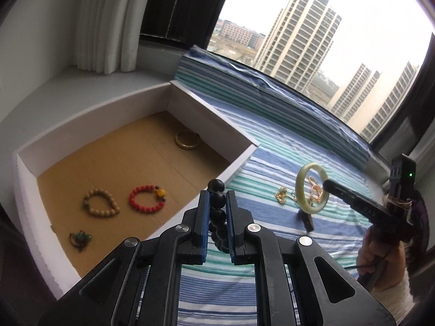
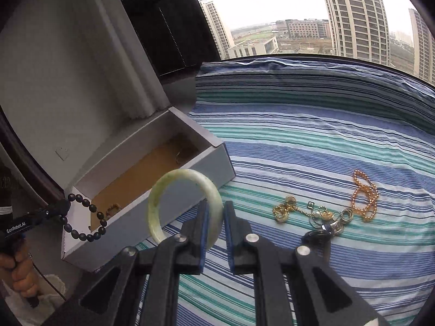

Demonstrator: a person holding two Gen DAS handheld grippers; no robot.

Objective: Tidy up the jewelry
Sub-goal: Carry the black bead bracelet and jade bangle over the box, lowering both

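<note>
The left wrist view looks down into the white box (image 1: 190, 103), and only there its brown floor shows in full: a tan bead bracelet (image 1: 100, 202), a red bead bracelet (image 1: 148, 199) just beside it, a small green piece (image 1: 80, 239) nearer the camera, and a gold bangle (image 1: 187, 140) at the far end. The right wrist view sees the same box from the side, so its wall hides most of the floor. That view shows instead the loose jewelry on the striped cloth (image 2: 312, 146): a gold chain tangle (image 2: 288, 210), a copper bead string (image 2: 364, 195) to its right, and a small dark heap (image 2: 323, 229) between them and the camera.

The left gripper (image 1: 217, 212) is pinching a black bead bracelet (image 1: 216, 198). The beads run up between the two blue pads, and some stand out above the fingertips. In the right wrist view this bracelet hangs as a loop in front of the near corner of the box.

The right gripper (image 2: 216, 225) is pinching a pale green bangle (image 2: 185, 203). One side of the ring sits between the pads, and the rest rises up and to the left of the fingertips. The bangle is held above the cloth, close to the box.
</note>
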